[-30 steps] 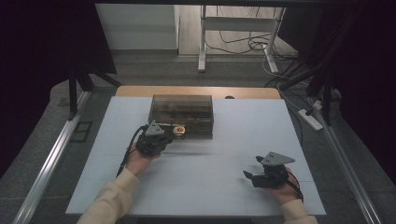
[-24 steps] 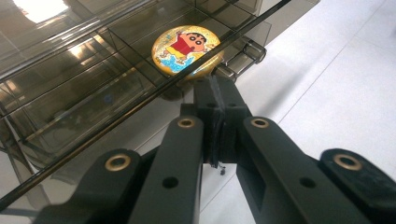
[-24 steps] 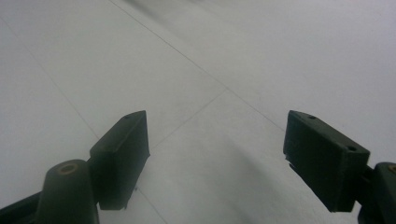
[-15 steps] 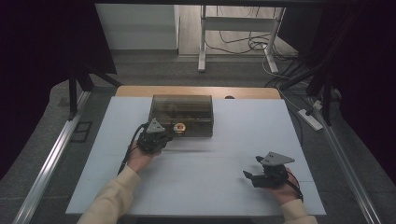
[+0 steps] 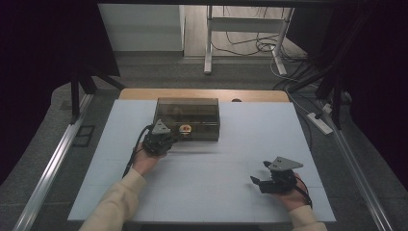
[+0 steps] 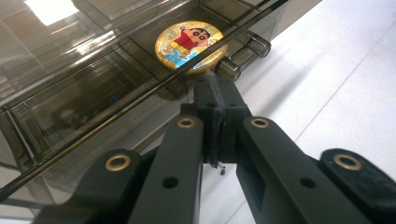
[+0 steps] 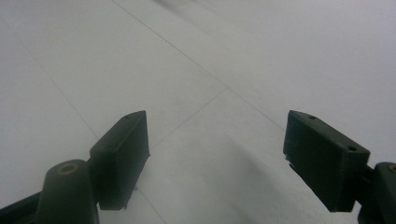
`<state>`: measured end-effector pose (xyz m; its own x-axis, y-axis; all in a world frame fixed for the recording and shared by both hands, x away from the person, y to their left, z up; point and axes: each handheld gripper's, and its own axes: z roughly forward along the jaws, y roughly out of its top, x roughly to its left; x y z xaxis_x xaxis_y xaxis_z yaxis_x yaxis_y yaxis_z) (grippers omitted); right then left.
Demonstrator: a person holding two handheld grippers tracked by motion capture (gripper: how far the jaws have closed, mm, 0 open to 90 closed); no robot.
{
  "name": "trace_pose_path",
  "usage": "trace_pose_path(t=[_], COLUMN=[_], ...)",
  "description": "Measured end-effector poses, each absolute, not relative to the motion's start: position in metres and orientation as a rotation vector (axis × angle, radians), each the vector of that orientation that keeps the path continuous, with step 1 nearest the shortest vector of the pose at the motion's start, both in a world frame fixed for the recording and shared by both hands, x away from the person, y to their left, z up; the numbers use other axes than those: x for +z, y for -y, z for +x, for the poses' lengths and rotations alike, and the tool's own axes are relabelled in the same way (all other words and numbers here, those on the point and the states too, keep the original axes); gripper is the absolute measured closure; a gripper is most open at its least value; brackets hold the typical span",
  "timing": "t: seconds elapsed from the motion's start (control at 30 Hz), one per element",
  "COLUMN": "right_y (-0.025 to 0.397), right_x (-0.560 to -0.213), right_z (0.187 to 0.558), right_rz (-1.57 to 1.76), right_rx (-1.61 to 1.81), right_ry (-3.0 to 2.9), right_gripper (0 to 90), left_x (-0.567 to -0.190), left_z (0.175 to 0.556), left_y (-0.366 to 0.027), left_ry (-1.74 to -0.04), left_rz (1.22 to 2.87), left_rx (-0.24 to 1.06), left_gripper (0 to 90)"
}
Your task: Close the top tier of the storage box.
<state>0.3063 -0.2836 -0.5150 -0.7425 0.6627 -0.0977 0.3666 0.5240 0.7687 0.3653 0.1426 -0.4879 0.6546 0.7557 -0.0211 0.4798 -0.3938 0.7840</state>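
Left gripper (image 5: pixel 169 137), held in the left hand (image 5: pixel 144 161), pressed up against the front of the smoky clear box (image 5: pixel 186 118) at the far middle of the white table (image 5: pixel 216 192). In the left gripper view, jaws brought together, pads (image 6: pixel 215 121) meeting face to face just below the box's front edge, near a small dark cylindrical knob (image 6: pixel 228 70) on that front; whether anything thin sits pinched between the pads cannot be told. Just past the jaw tips, inside the box and seen through its tinted wall, a round gold-rimmed badge (image 6: pixel 191 43) printed with a cartoon boy, lying flat in a front compartment; same badge (image 5: pixel 185 129) visible as a small orange spot in the high view, right beside the gripper. Dividers and other compartments faintly visible through the lid. Well apart, at the near right of the table, right gripper (image 5: pixel 259 179) in the right hand (image 5: pixel 293 199), grey three-cornered plate on top, pointing left. In the right gripper view, jaws spread wide, both pads (image 7: pixel 122 156) apart with only bare white tabletop (image 7: pixel 224 60) between them, holding nothing. Wooden strip (image 5: pixel 202 94) of the table's far edge behind the box.
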Motion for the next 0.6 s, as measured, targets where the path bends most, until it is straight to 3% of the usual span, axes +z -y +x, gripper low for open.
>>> trace_pose_path(t=[0.6], right_y=[0.284], right_x=[-0.515], right_z=[0.306], right_rz=[0.845], right_rx=[1.070], right_ry=[-2.388], right_gripper=[22.2], left_x=[-0.491], left_z=[0.384], left_y=[-0.140], left_ry=[-0.984], left_rz=[2.051], left_rx=[0.447], left_gripper=[88.6])
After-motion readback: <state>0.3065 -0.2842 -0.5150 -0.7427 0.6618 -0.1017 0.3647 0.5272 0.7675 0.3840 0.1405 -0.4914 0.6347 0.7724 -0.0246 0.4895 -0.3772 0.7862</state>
